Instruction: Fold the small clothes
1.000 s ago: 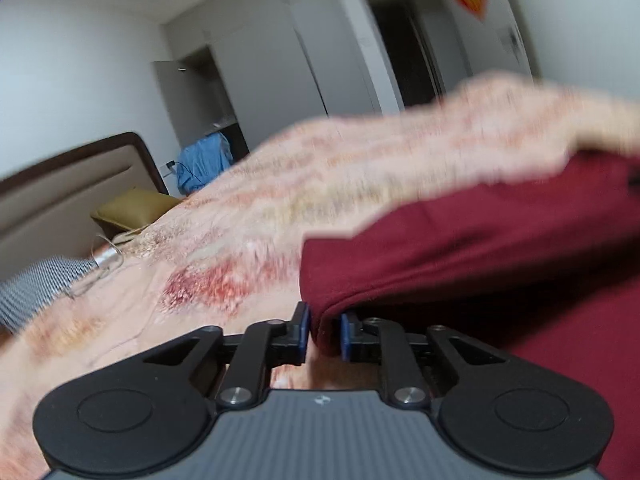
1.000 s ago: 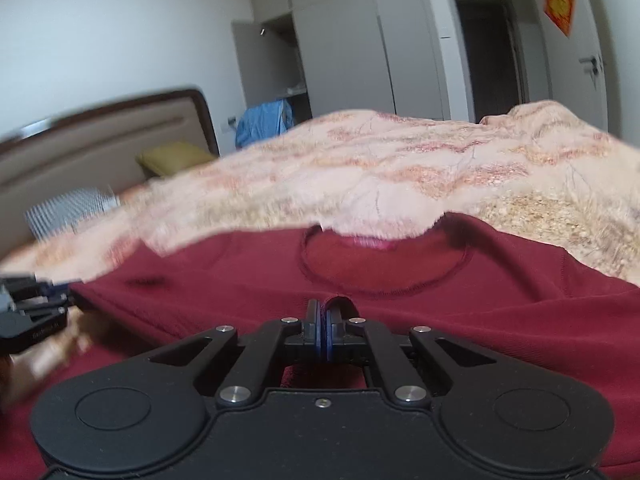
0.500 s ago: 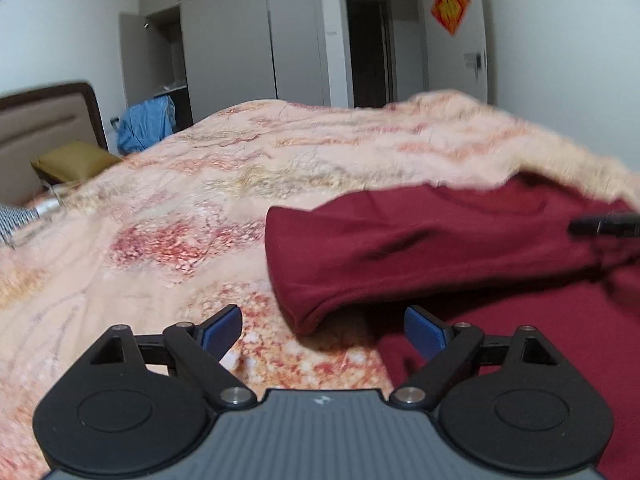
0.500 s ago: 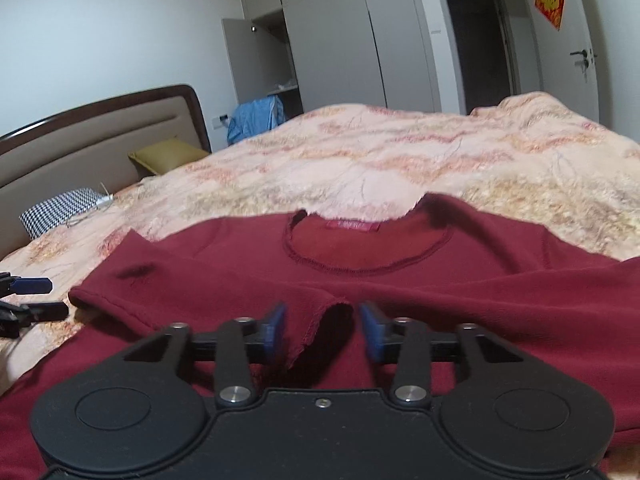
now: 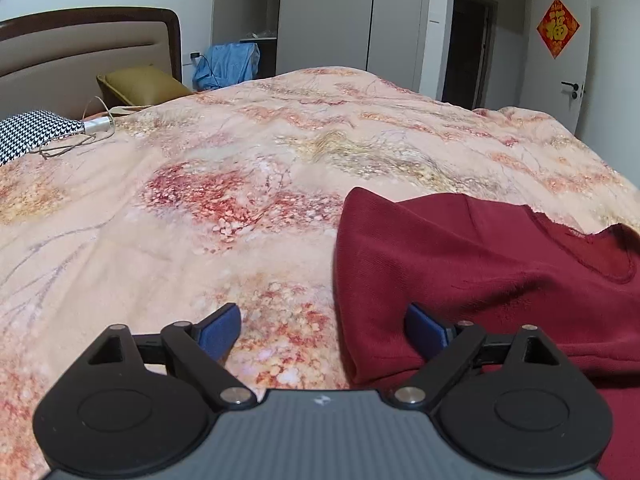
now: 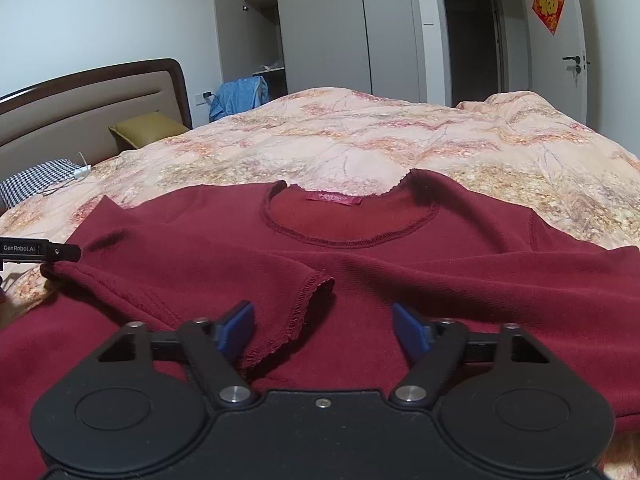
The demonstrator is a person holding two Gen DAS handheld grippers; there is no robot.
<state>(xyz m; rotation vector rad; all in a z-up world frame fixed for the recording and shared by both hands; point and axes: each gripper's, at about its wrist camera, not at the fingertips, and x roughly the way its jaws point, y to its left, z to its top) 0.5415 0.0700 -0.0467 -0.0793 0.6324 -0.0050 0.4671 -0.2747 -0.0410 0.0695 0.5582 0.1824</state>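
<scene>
A dark red long-sleeved top (image 6: 400, 248) lies flat on the bed, neckline (image 6: 348, 220) facing away, with its left sleeve (image 6: 208, 276) folded across the chest and the cuff (image 6: 308, 300) lying just ahead of my right gripper (image 6: 323, 326). The right gripper is open and empty above the cloth. In the left wrist view the top (image 5: 480, 264) fills the right side, its folded edge between the fingers of my left gripper (image 5: 322, 330), which is open and holds nothing. The left gripper's tip (image 6: 60, 252) shows at the left edge of the right wrist view.
The bed has a peach floral quilt (image 5: 240, 168). At the headboard end lie a houndstooth pillow (image 5: 28, 132), an olive cushion (image 5: 140, 84) and a white charger with cable (image 5: 96, 124). Wardrobes, a blue garment (image 6: 240, 98) and a door stand beyond.
Both grippers let go of the sleeve: they were shut on it a second ago and stand wide open now. The sleeve now lies folded across the chest. Both grippers have drawn back slightly.
</scene>
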